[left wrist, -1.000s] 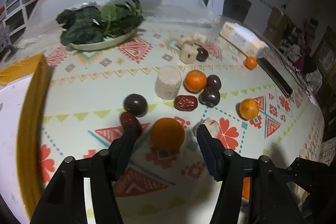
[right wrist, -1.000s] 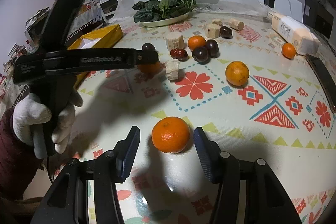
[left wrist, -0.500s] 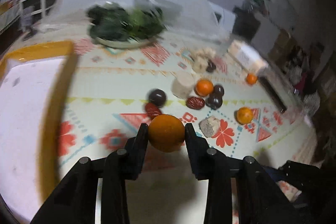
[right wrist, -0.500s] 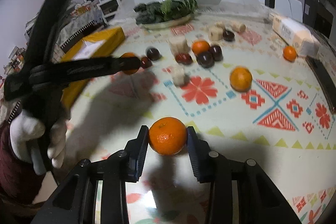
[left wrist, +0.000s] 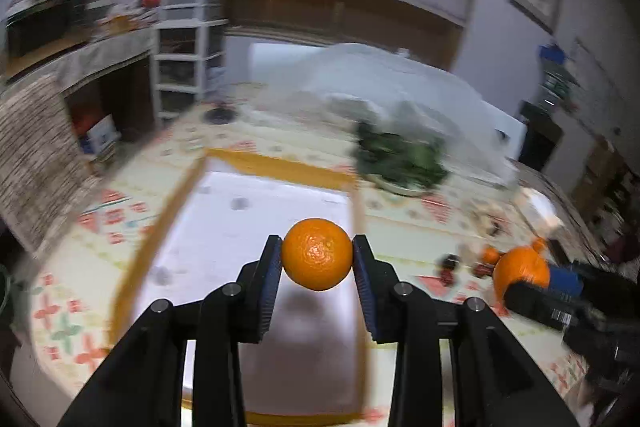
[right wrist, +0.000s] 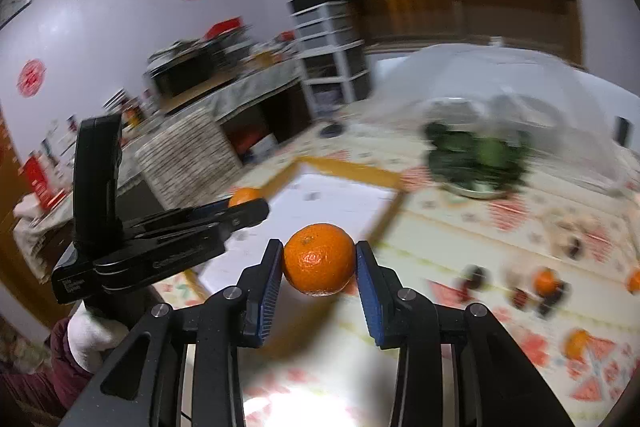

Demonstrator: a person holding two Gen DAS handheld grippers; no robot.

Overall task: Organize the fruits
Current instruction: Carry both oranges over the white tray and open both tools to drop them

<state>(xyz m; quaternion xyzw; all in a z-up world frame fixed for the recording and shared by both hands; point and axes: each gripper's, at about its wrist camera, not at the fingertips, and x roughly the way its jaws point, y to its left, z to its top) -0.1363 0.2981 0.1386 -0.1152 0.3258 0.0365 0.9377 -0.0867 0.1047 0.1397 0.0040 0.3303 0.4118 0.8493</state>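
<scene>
My left gripper point(left wrist: 317, 255) is shut on an orange tangerine point(left wrist: 317, 254) and holds it above the white tray with a yellow rim point(left wrist: 256, 211). My right gripper point(right wrist: 319, 259) is shut on a second tangerine point(right wrist: 319, 259), in the air beside the tray point(right wrist: 340, 195). The left gripper also shows in the right wrist view point(right wrist: 248, 205), held over the tray's left part with its tangerine point(right wrist: 245, 195). The right gripper and its tangerine point(left wrist: 520, 269) show at the right of the left wrist view.
Several tangerines point(right wrist: 545, 281), dark round fruits point(right wrist: 474, 273) and pale chunks point(right wrist: 568, 227) lie on the patterned tablecloth to the right. A plate of green leaves point(right wrist: 478, 157) stands behind, next to a mesh food cover point(right wrist: 500, 75). Shelves and a drawer unit point(right wrist: 328, 51) stand beyond the table.
Both grippers closed on their tangerines, lifted them off the table and swung left towards the yellow-rimmed tray. The views are blurred from the motion.
</scene>
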